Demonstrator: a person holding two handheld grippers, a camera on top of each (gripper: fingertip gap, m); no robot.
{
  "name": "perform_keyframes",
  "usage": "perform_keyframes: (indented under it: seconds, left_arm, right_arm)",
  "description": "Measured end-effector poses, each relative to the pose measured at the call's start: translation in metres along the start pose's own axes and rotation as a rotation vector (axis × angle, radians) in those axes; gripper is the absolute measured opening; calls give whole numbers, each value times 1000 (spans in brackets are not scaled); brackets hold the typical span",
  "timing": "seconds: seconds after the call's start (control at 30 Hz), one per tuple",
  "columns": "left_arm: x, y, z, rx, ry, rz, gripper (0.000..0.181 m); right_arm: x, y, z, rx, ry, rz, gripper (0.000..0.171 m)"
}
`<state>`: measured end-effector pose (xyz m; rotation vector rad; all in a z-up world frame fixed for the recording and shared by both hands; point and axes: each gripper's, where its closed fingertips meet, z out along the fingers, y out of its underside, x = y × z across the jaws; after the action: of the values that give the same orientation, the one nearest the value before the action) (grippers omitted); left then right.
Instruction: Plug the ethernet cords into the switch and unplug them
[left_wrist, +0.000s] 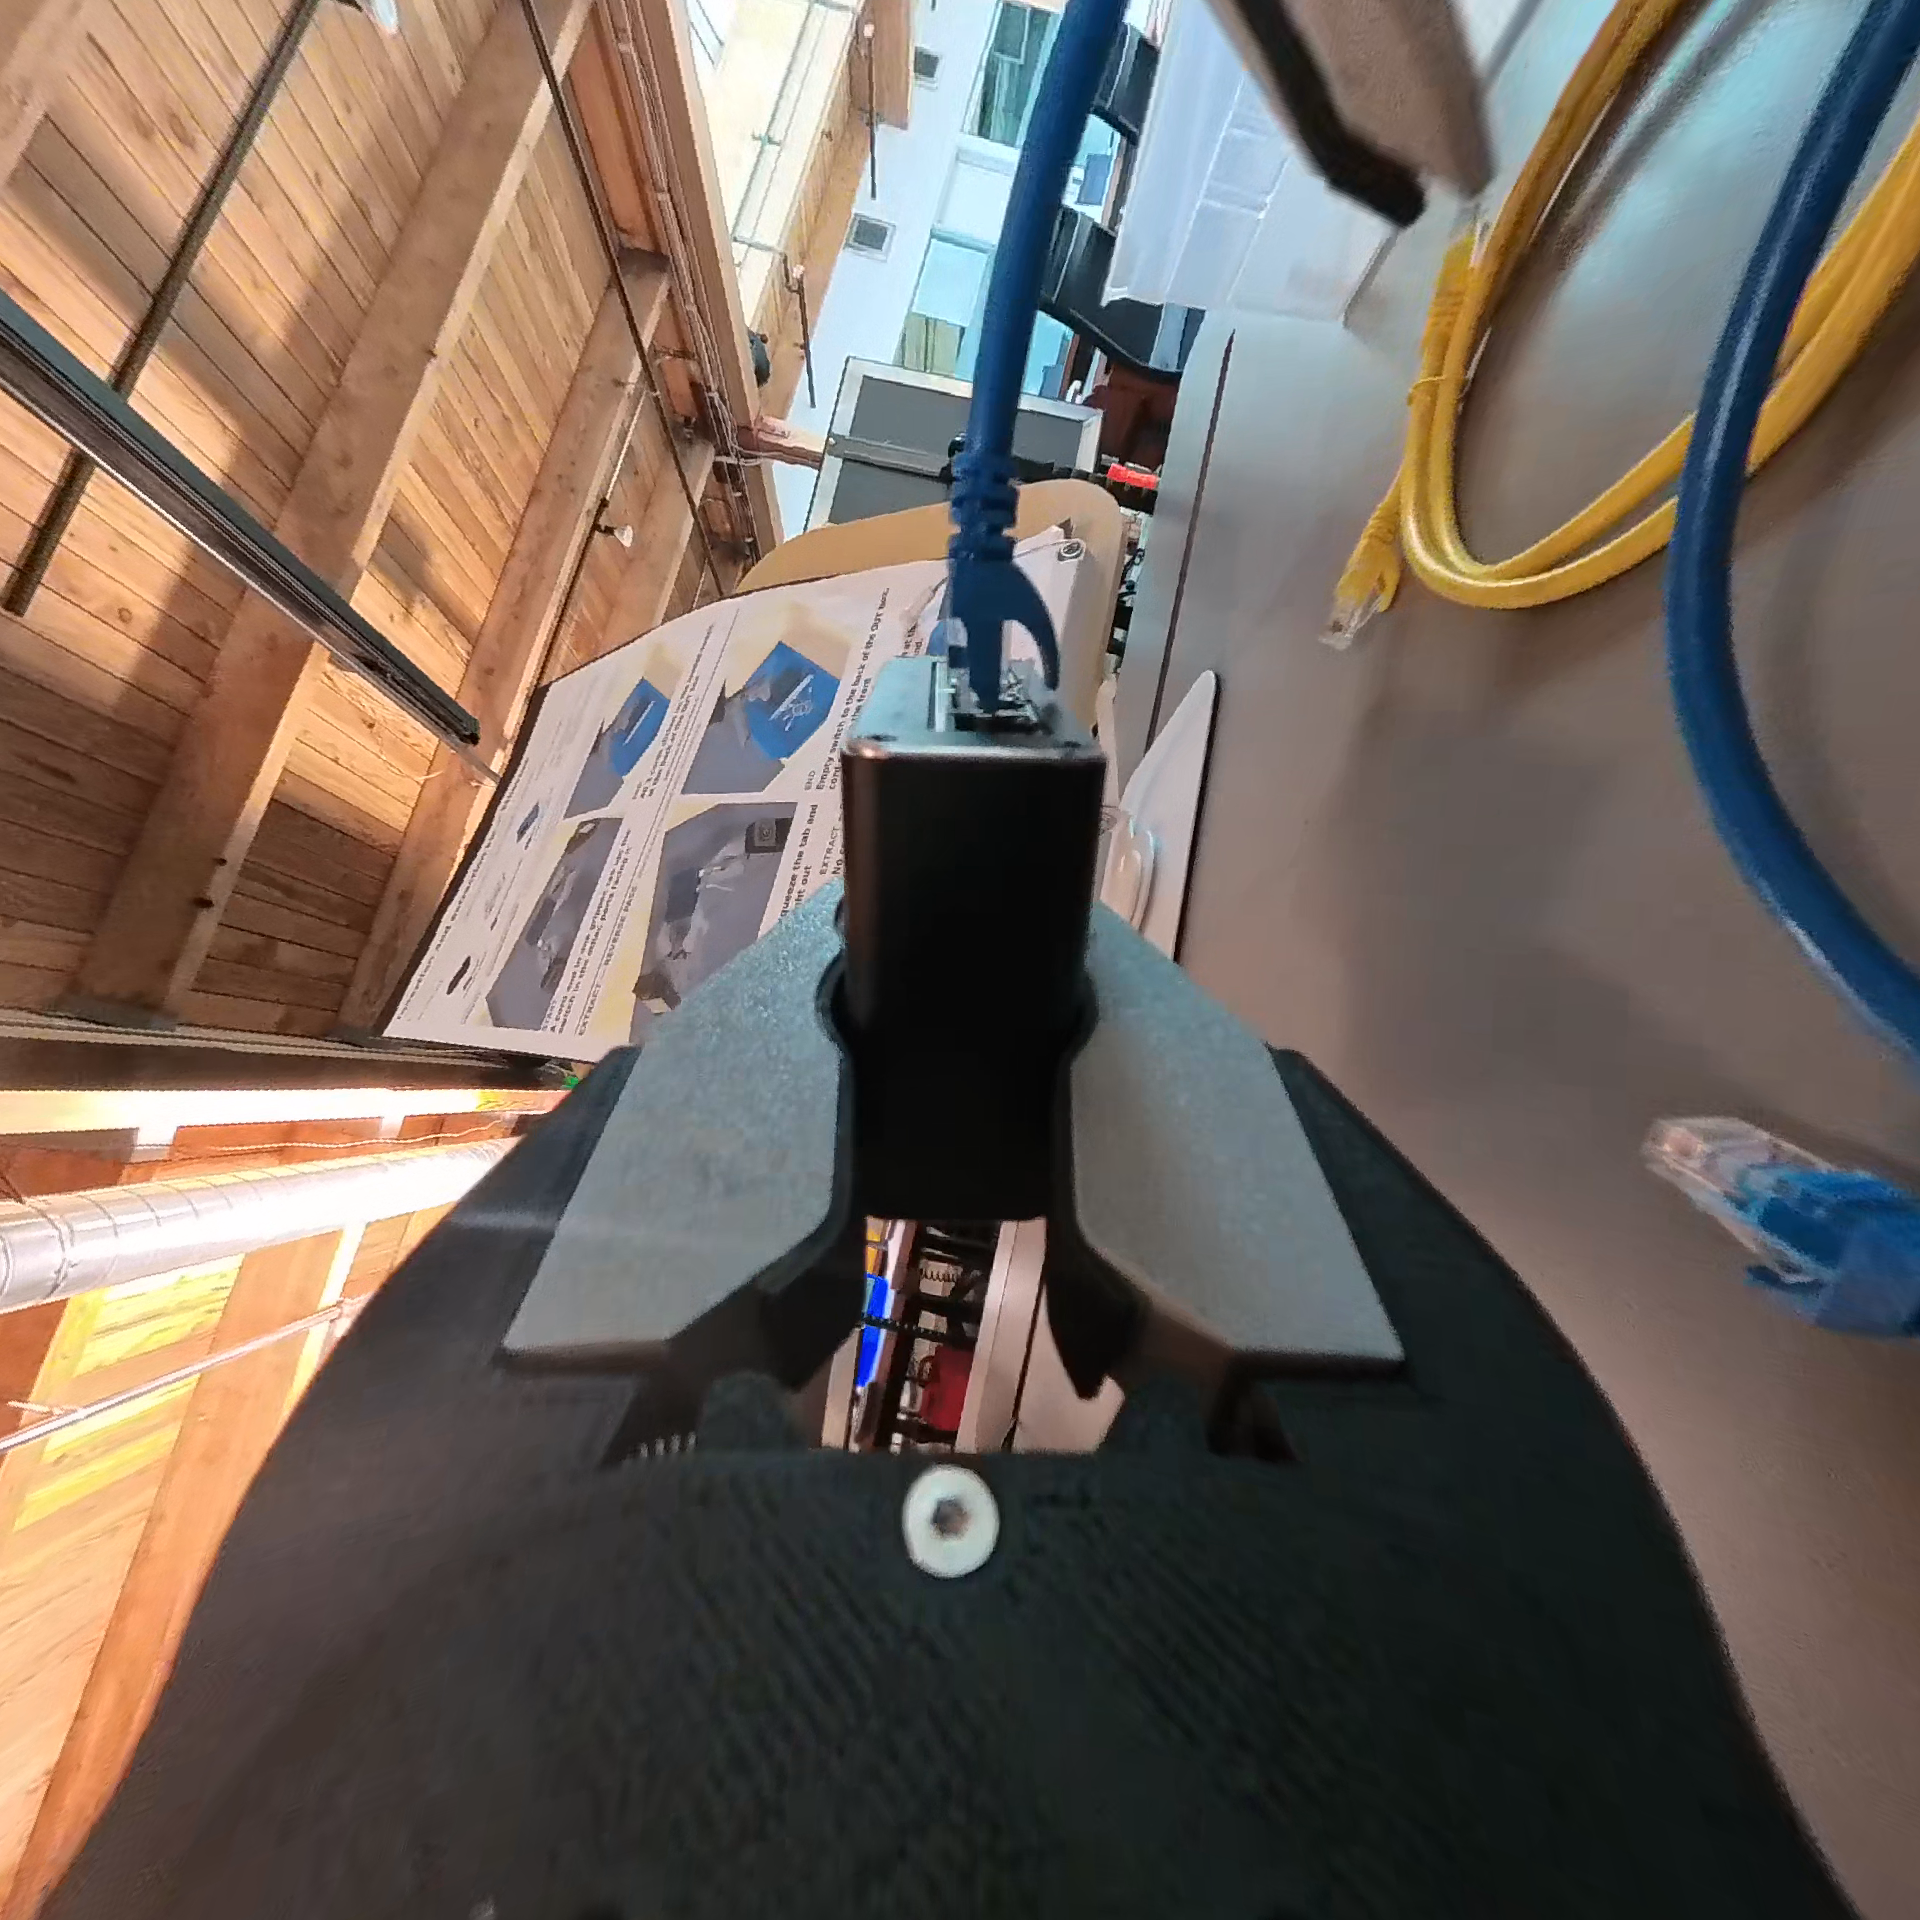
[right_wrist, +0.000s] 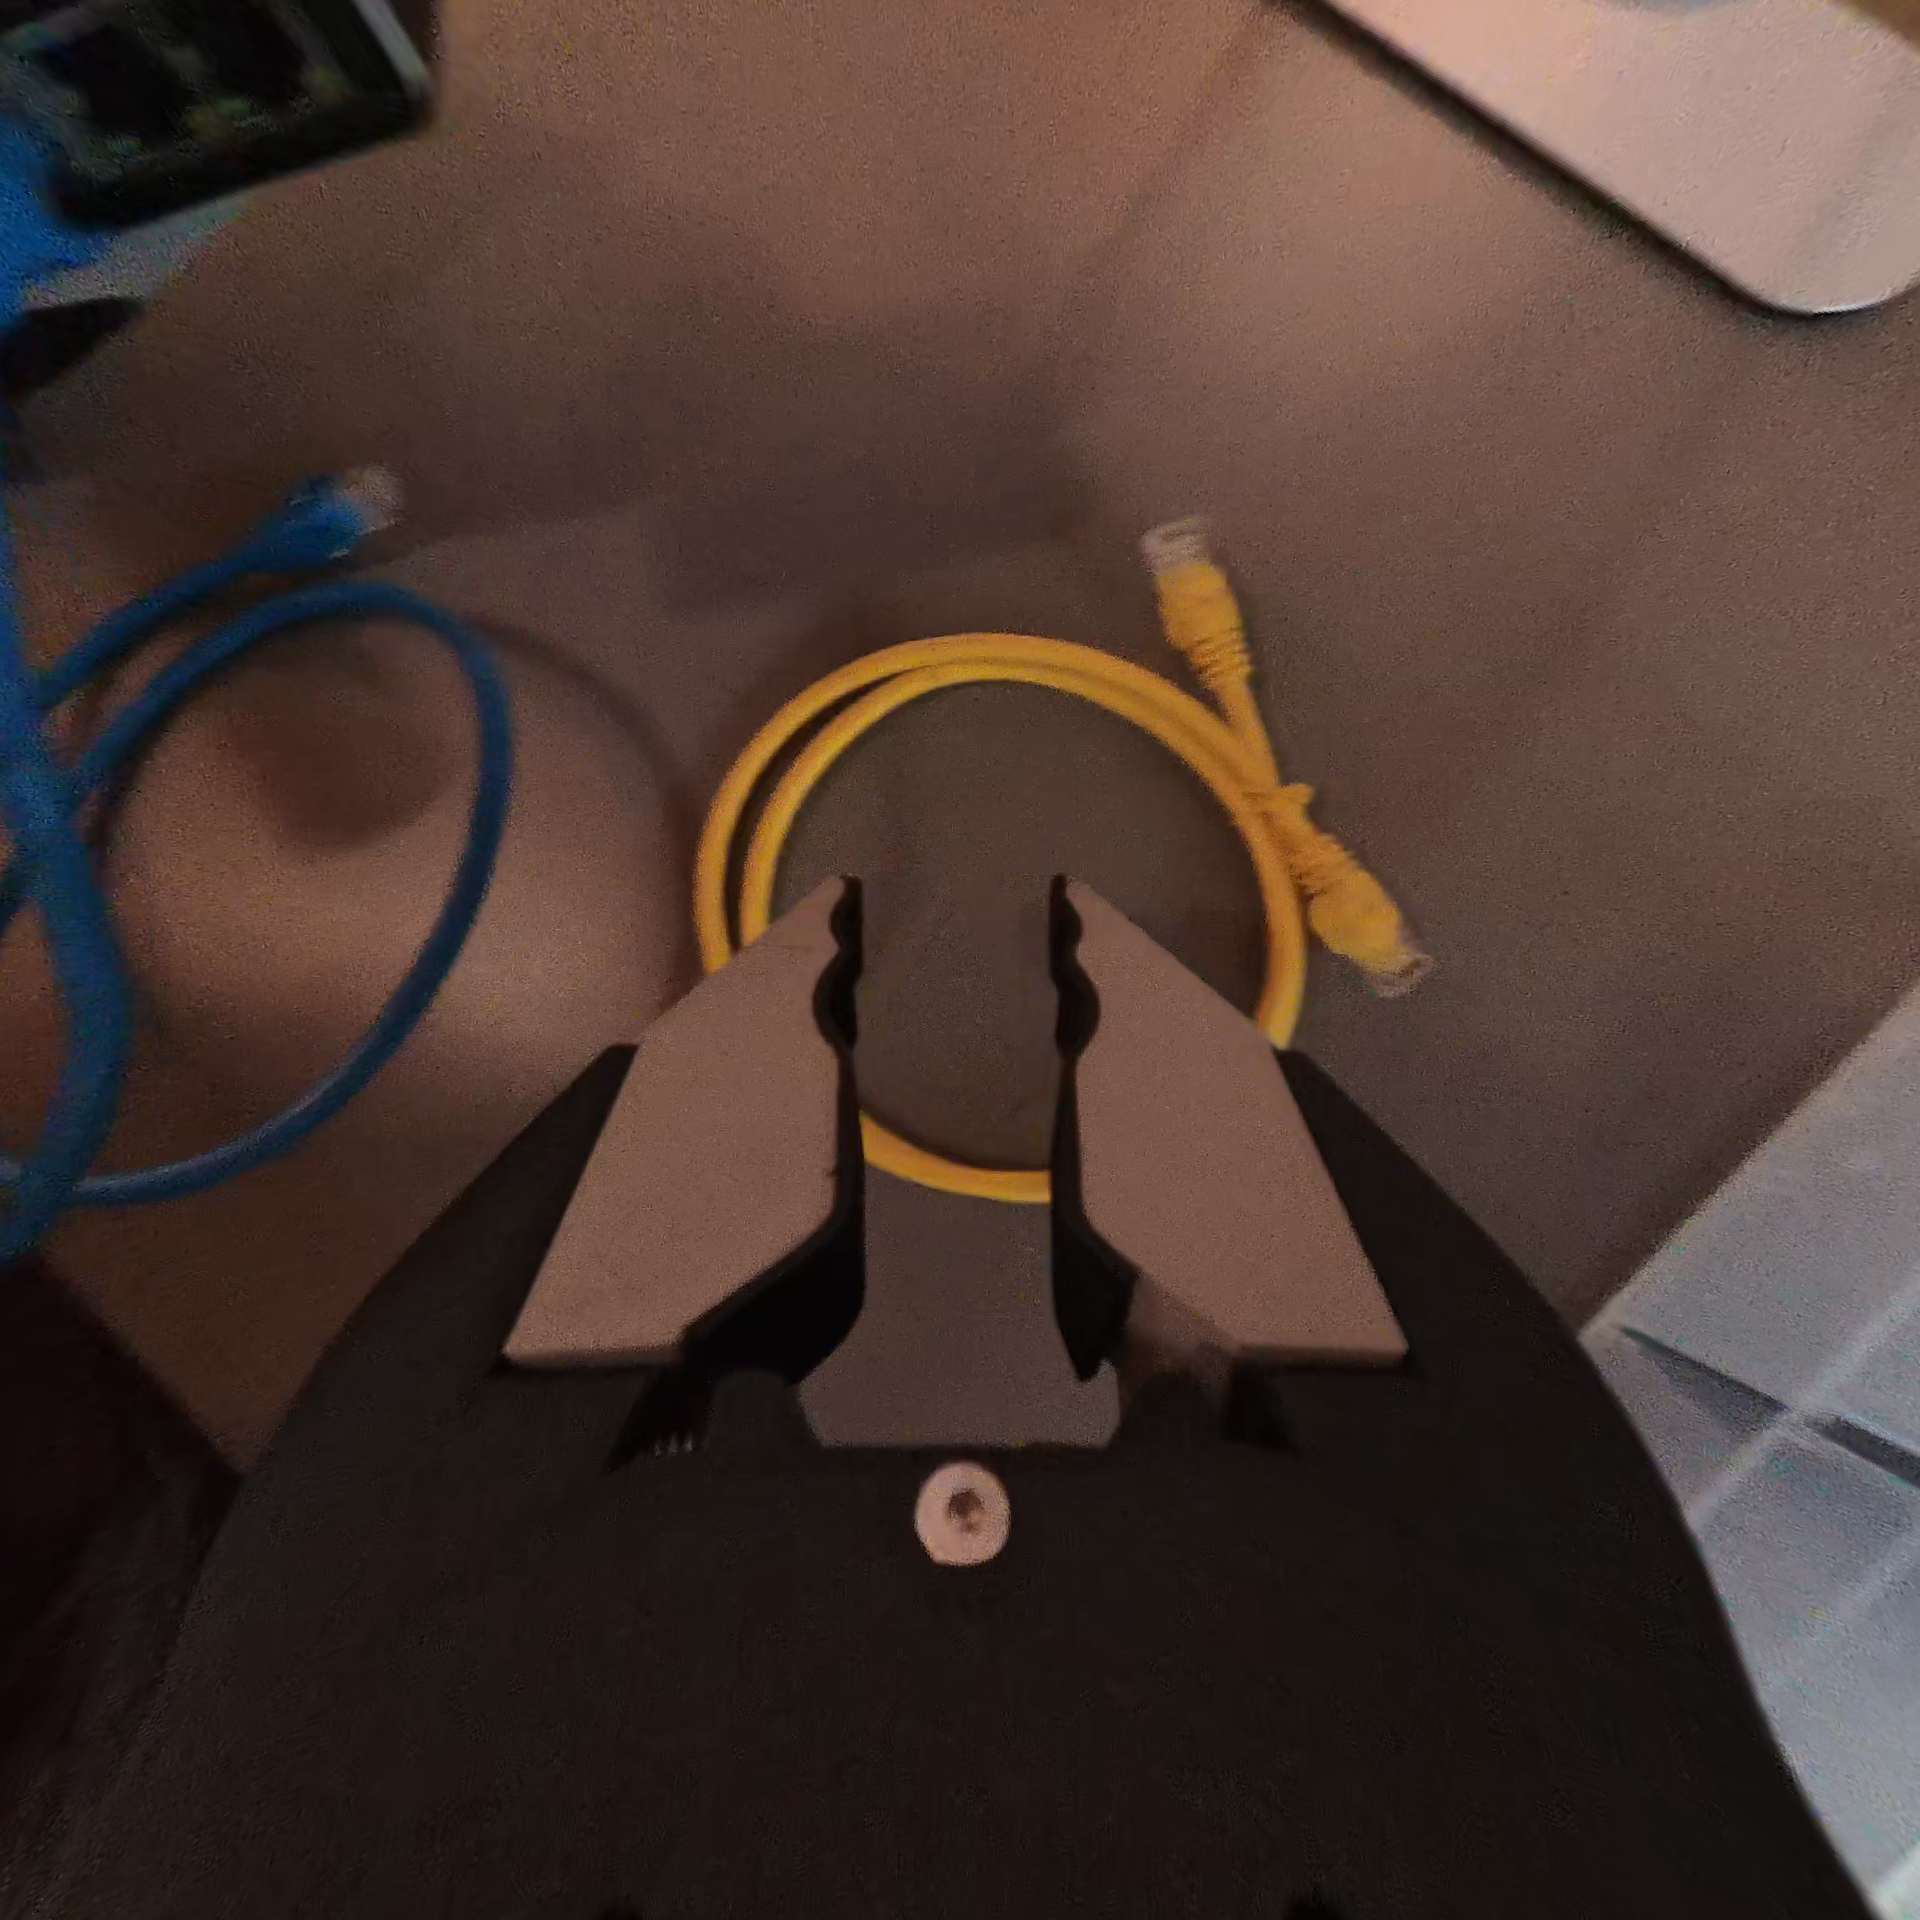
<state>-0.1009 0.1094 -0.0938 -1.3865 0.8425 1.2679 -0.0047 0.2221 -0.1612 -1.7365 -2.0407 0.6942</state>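
My left gripper (left_wrist: 966, 935) is shut on the black switch (left_wrist: 971, 862) and holds it up off the table, tilted sideways. One plug of the blue ethernet cord (left_wrist: 987, 540) sits in a port on the switch's far face. The cord's other plug (left_wrist: 1787, 1216) lies loose on the grey table. The coiled yellow ethernet cord (left_wrist: 1455, 499) lies beyond it. In the right wrist view my right gripper (right_wrist: 954, 894) is open and empty, hovering over the yellow cord's coil (right_wrist: 997, 665). The blue cord (right_wrist: 457, 831) loops at the left, and the switch (right_wrist: 218, 94) shows at top left.
The grey table (right_wrist: 1455, 520) carries a white flat object (right_wrist: 1662, 156) at the far right and a sheet of paper (right_wrist: 1787, 1455) at the near right. A printed instruction poster (left_wrist: 665, 821) leans behind the table. A wooden wall (left_wrist: 312, 520) stands beyond.
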Motion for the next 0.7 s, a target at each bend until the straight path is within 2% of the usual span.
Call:
perform_keyframes:
  seconds: [0.03,0.1,0.23,0.33,0.5,0.6,0.7]
  left_arm:
    - [0,1,0,-2,-1,-4,34]
    - [-1,3,-1,-10,0,-15,34]
    - [1,9,1,-30,9,-30,34]
    - [6,9,2,-27,30,-23,33]
    - [10,3,2,-12,43,-5,33]
    - [11,3,3,-13,44,-6,33]
    - [15,7,4,-24,58,2,33]
  right_arm:
    - [17,-2,3,-6,64,23,38]
    - [44,-3,10,-16,164,83,38]
    - [52,-27,19,117,80,257,37]
    - [45,-33,32,109,-9,215,30]
    - [56,-18,55,-29,22,99,33]
    - [49,-25,65,-31,-48,51,20]
    - [43,-37,73,18,-97,-22,20]
